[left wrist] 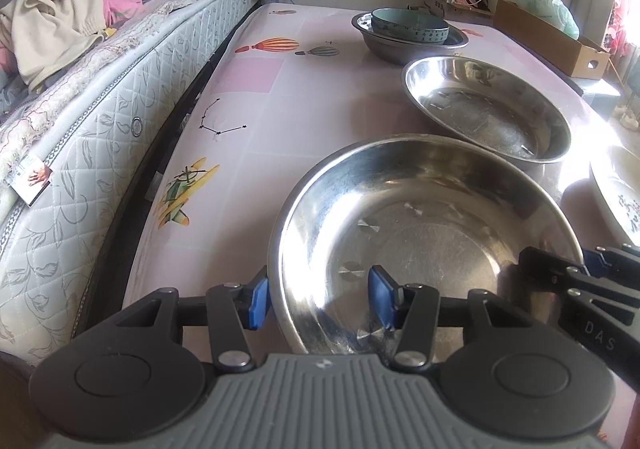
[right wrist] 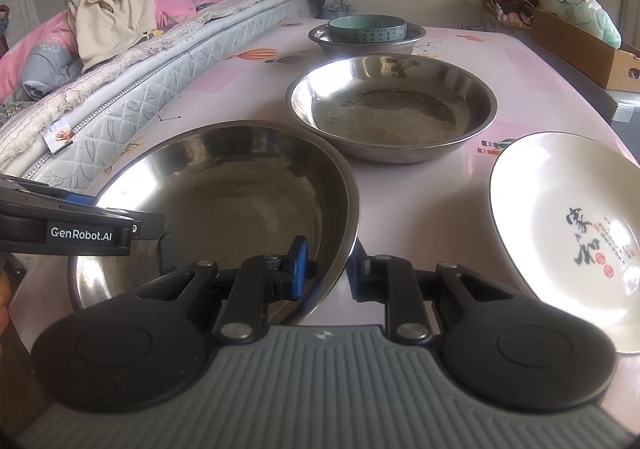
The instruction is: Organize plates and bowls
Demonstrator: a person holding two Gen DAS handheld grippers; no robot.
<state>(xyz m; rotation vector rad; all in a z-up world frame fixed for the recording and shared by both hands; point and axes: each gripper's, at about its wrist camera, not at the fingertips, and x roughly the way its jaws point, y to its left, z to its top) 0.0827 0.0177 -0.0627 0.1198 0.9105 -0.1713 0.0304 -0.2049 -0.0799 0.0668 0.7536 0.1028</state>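
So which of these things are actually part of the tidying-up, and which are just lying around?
Part of the job:
- near round steel basin, its rim between both claws
- second steel basin
- far steel bowl holding a teal ceramic bowl
- white ceramic plate with calligraphy

Just lying about:
- cream and pink clothes on the mattress
- brown cardboard box

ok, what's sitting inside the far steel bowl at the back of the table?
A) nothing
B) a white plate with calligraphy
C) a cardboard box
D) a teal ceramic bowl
D: the teal ceramic bowl sits nested in the far steel bowl, while the white plate lies apart at the near right of the table.
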